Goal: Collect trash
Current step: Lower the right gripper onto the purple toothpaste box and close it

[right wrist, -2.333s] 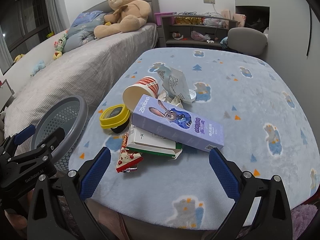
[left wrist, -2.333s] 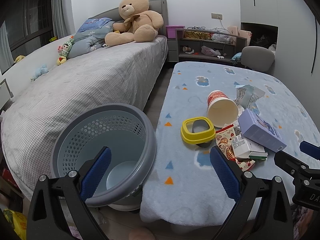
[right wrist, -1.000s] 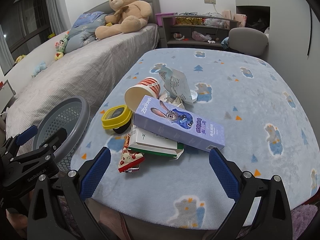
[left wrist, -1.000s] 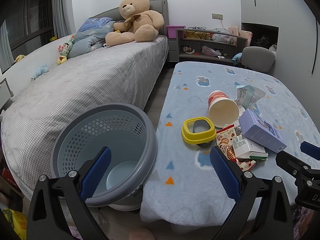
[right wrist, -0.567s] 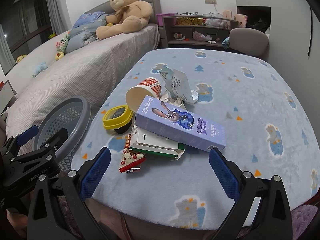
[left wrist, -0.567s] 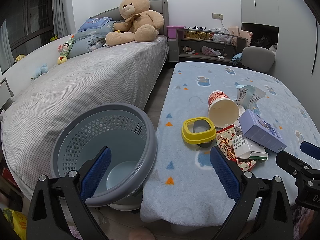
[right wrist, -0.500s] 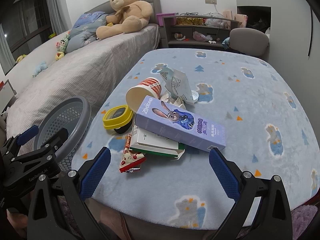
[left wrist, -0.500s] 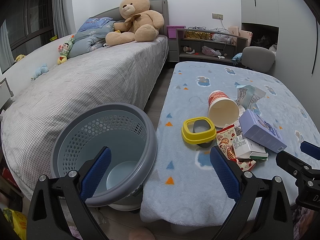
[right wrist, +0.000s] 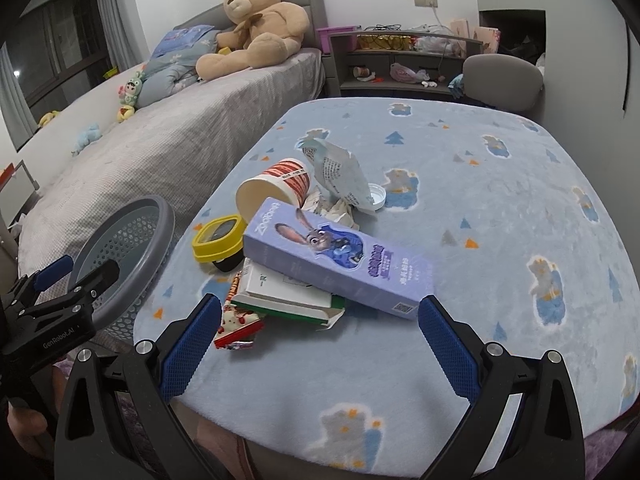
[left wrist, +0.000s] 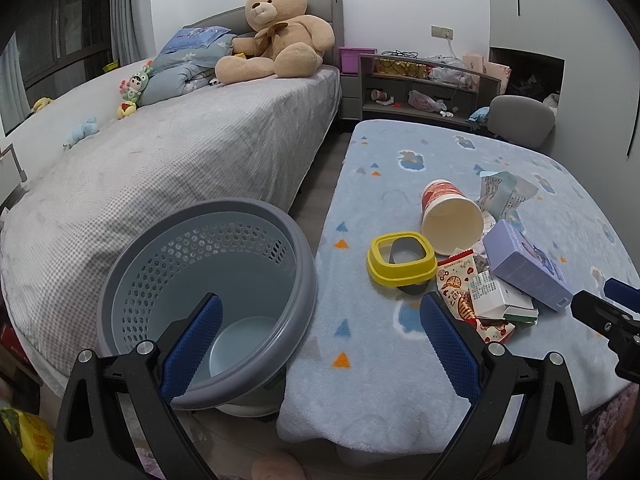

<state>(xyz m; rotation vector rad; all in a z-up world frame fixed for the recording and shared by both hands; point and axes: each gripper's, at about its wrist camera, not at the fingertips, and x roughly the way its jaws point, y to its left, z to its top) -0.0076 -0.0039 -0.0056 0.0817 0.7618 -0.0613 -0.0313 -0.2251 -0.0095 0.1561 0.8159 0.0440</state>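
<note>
A pile of trash lies on the blue blanket-covered table [right wrist: 500, 208]: a purple carton [right wrist: 336, 254], a white and green box [right wrist: 286, 292] under it, a red snack wrapper [right wrist: 236, 324], a yellow lid [right wrist: 218, 238], a red-striped paper cup [right wrist: 276, 190] on its side, crumpled paper [right wrist: 340, 174] and a white cap [right wrist: 377, 193]. The grey perforated basket [left wrist: 208, 280] stands on the floor left of the table. My left gripper [left wrist: 318, 340] is open and empty over the basket and table edge. My right gripper [right wrist: 318, 340] is open and empty, just short of the pile.
A bed [left wrist: 180, 168] with a large teddy bear [left wrist: 276, 36] and small toys runs along the left. A shelf unit [left wrist: 420, 88] and a grey chair [left wrist: 520, 116] stand behind the table. A narrow floor gap separates bed and table.
My right gripper has drifted slightly forward toward the pile. The left gripper and the trash have not visibly moved.
</note>
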